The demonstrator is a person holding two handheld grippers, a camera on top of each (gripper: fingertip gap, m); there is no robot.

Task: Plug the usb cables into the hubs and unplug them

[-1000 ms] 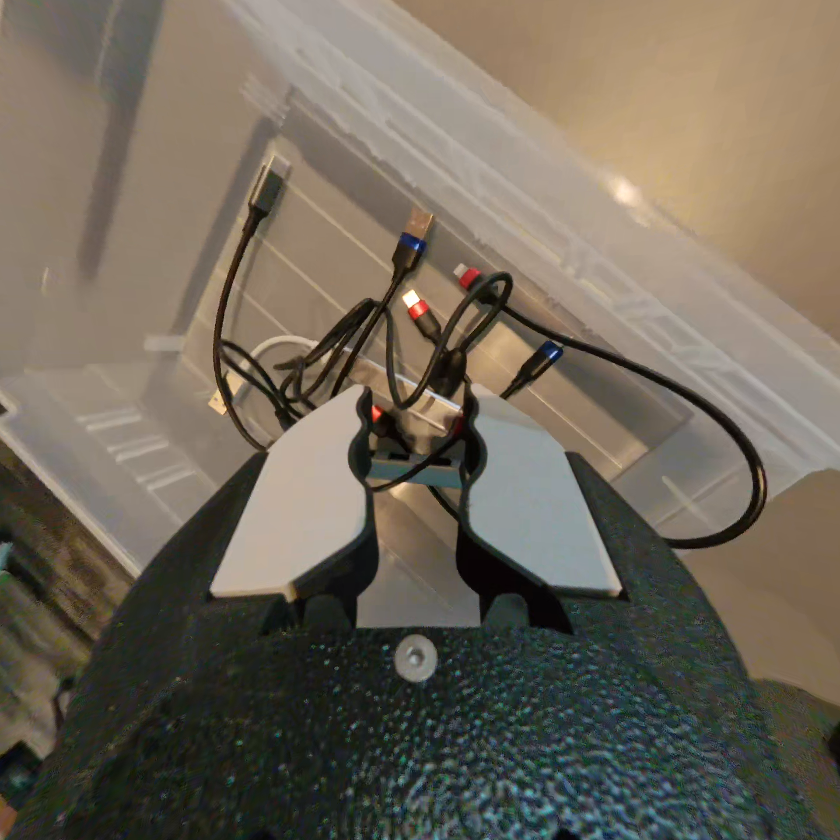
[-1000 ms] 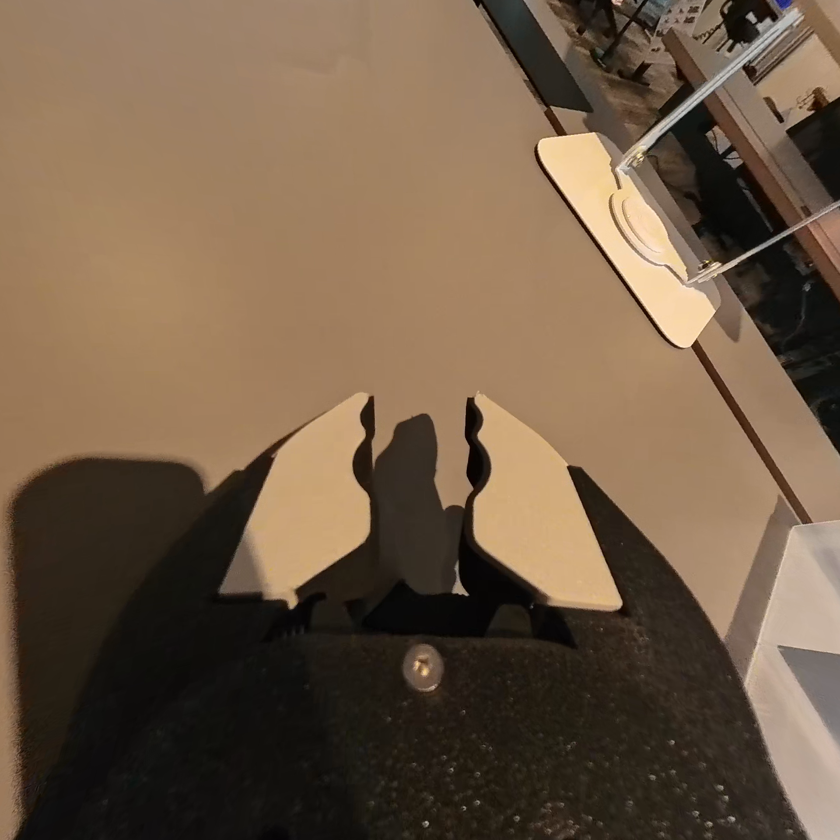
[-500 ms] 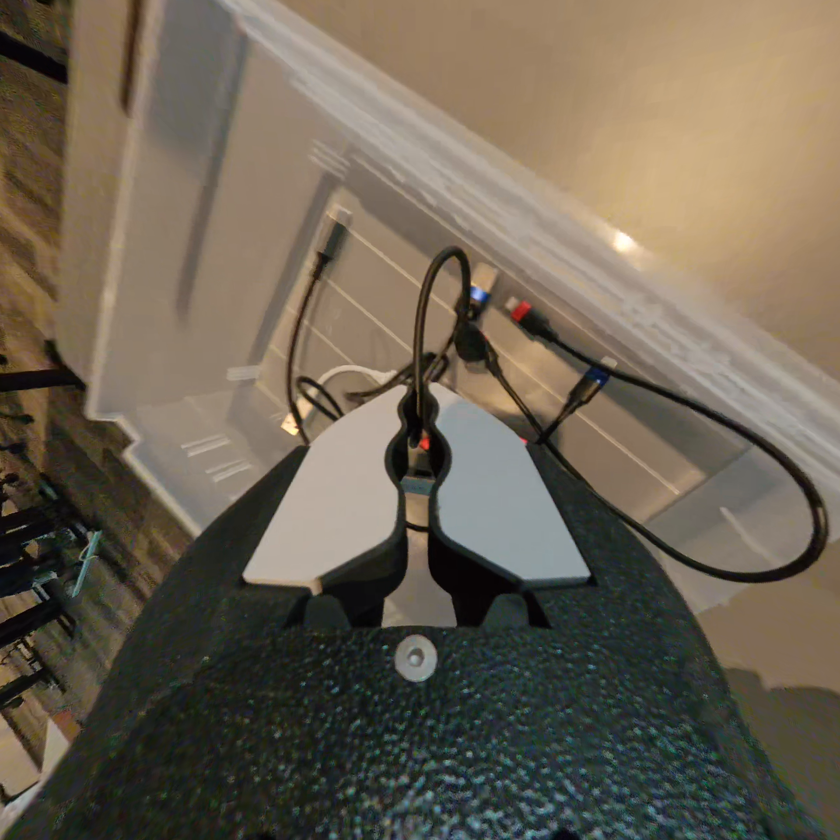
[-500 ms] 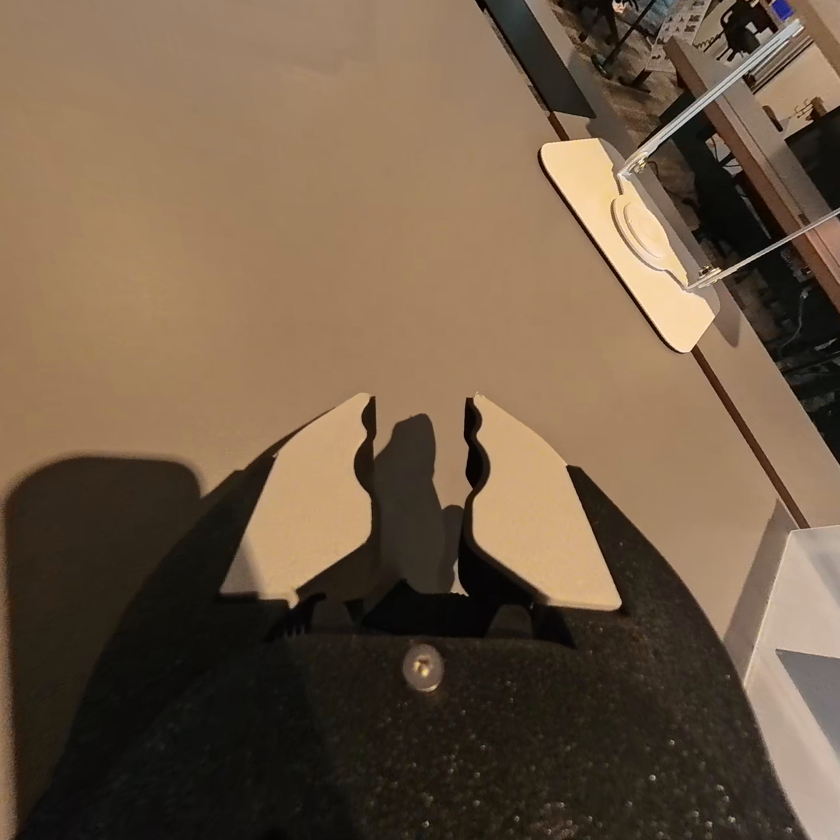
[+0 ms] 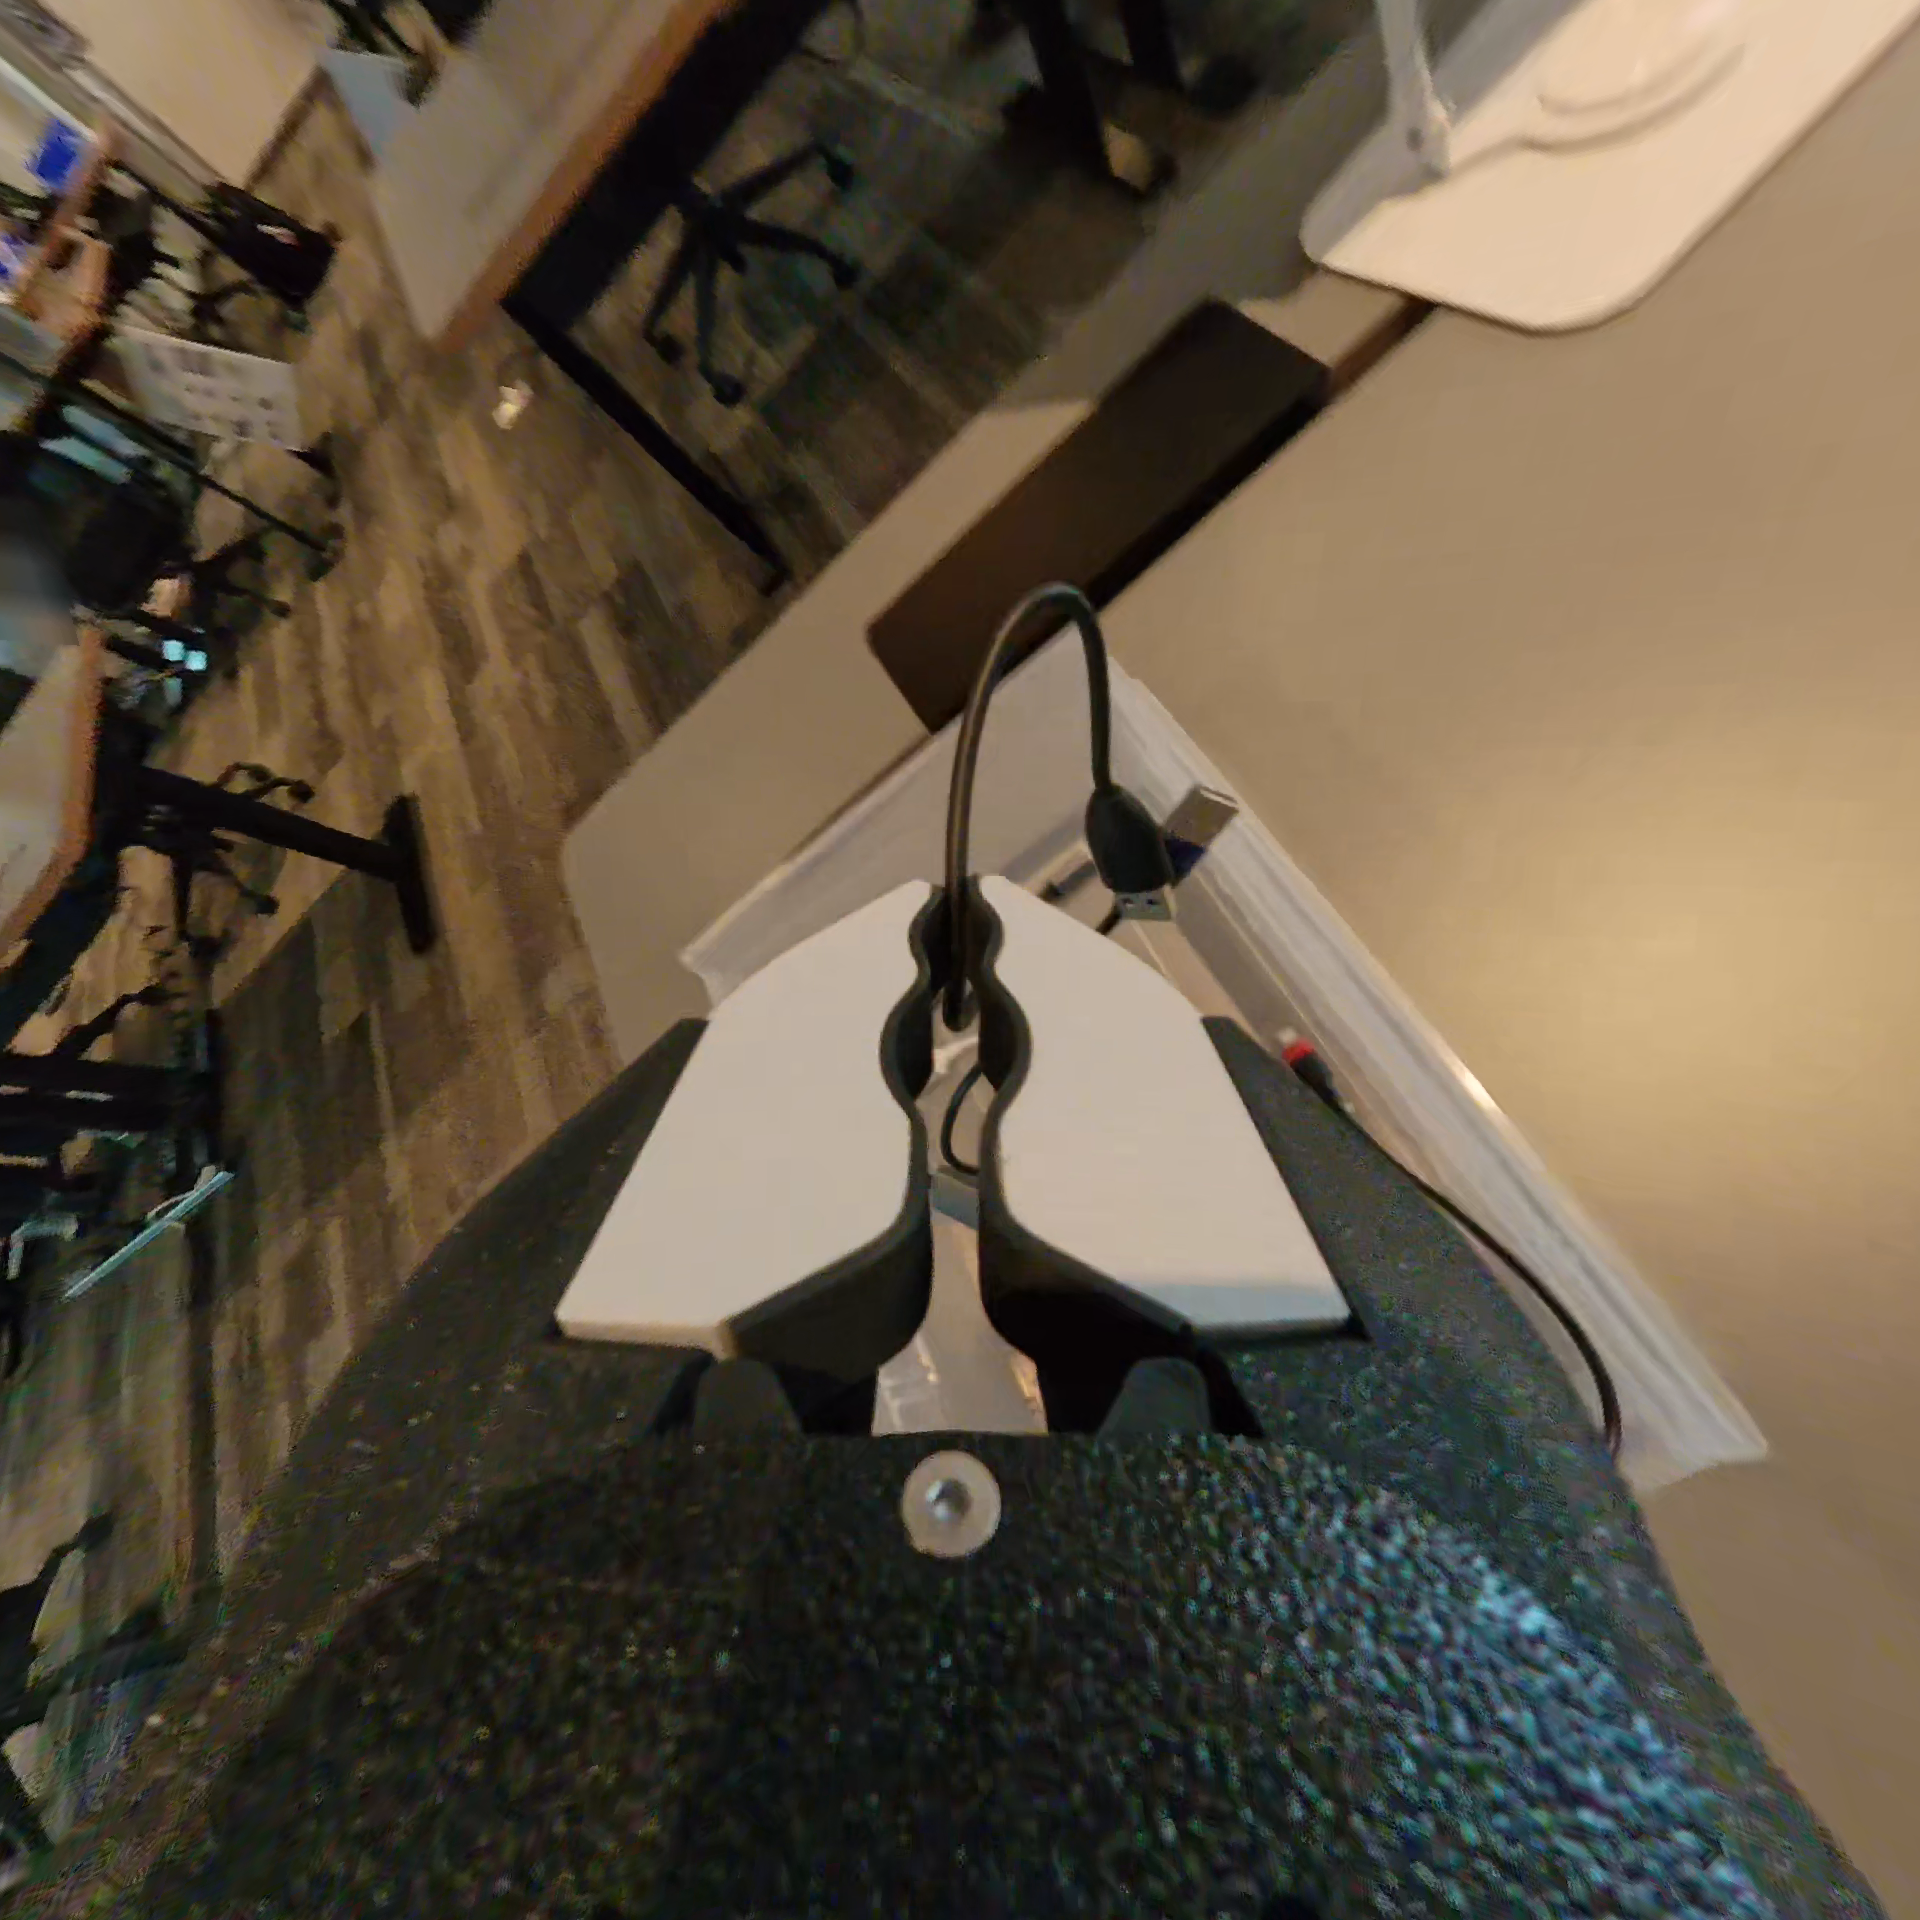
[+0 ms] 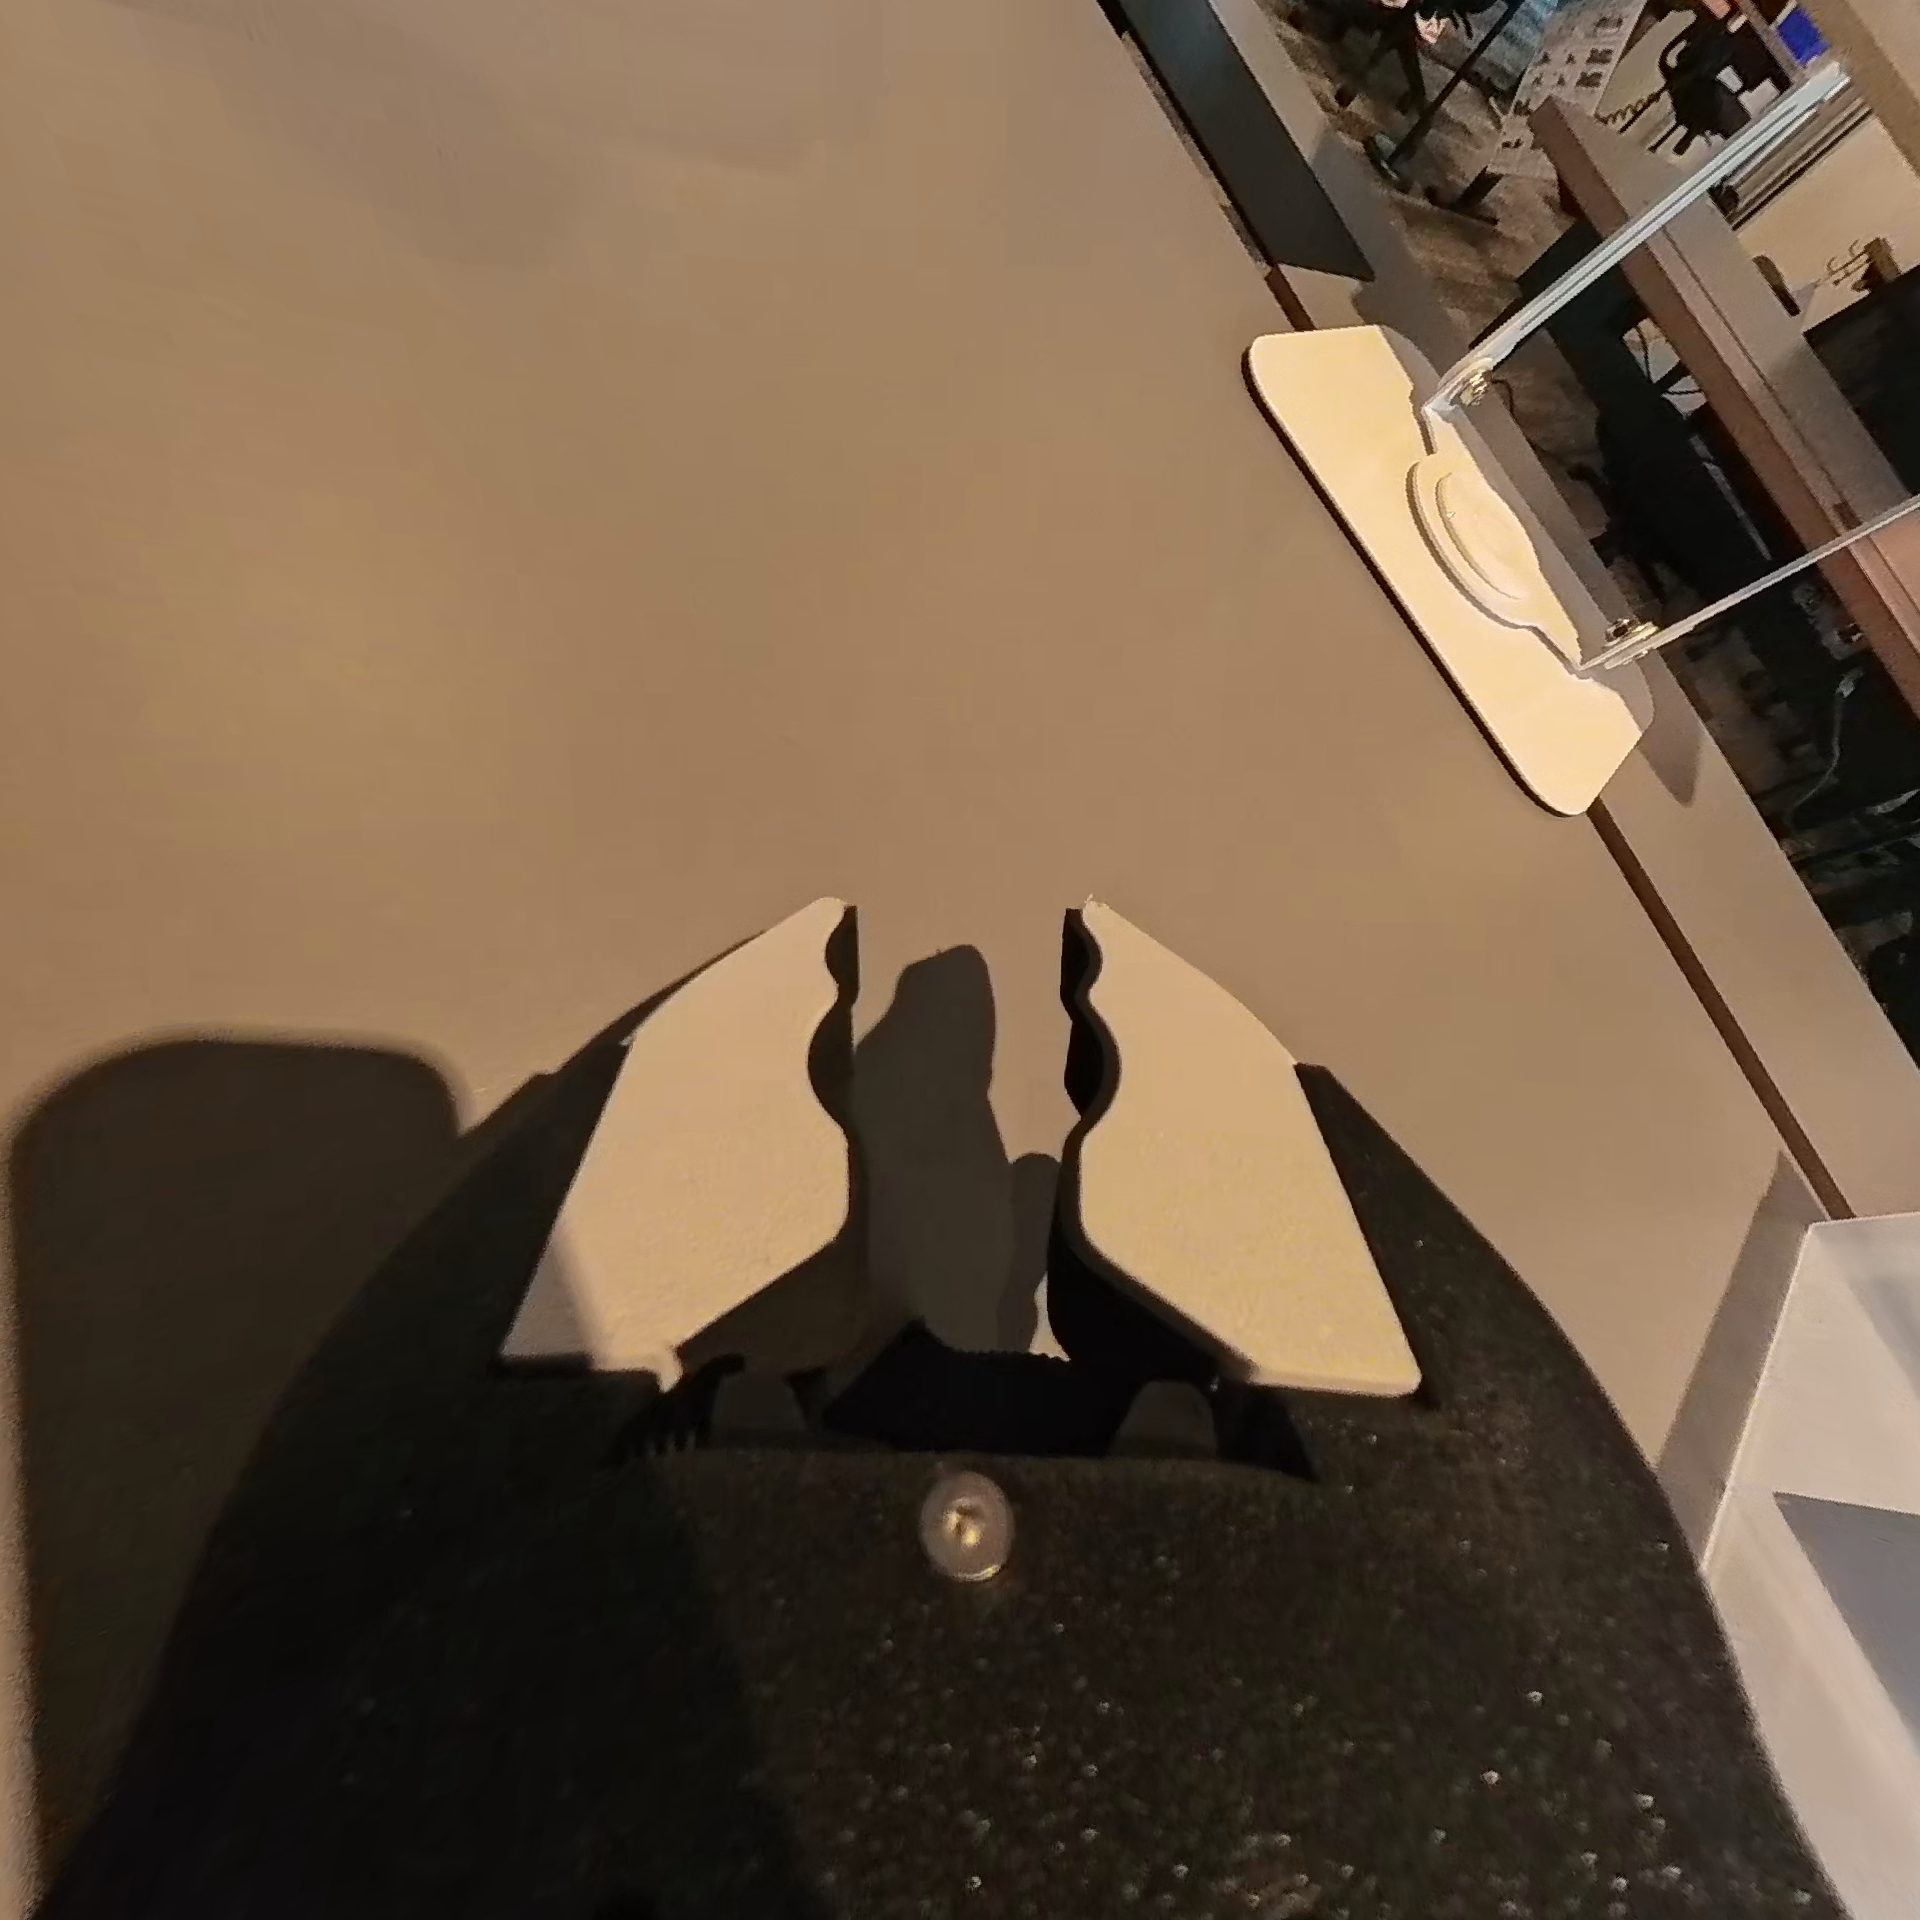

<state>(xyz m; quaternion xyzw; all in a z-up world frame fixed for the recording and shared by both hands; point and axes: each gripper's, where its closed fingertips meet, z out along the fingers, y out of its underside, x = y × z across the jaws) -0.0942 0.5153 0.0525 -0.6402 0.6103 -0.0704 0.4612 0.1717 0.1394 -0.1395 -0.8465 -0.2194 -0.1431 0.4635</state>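
The hub (image 5: 951, 1195) sat deep between the fingers of your left tool (image 5: 956, 914), only a sliver of its pale metal edge showing in the slot, and its short black lead (image 5: 1023, 665) arched up out of the tips and curled down to a dark plug (image 5: 1127, 852) hanging free in the air. Your left tool was clamped on that hub, the fingers nearly together with the lead pinched at their tips. You held it tilted hard, raised above the clear plastic bin (image 5: 1351, 1049), whose rim ran diagonally beneath; a silver USB plug (image 5: 1200, 810) and a red-tipped one (image 5: 1294, 1055) showed by the rim, and another black cable (image 5: 1507, 1278) trailed off past the tool's right shoulder. By my reading you were in the fetching step — the hub was out of the bin and not yet set down, with no cable visibly plugged in. The next move would call for laying the hub flat on the bench (image 6: 520, 468) with its ports facing where your other tool could reach them. Your right tool (image 6: 961, 920) hovered low over bare bench, its fingers apart and holding nothing, its shadow just beneath — well placed to pick up a plug. A white stand base (image 6: 1340, 436) lay at the bench's far edge.
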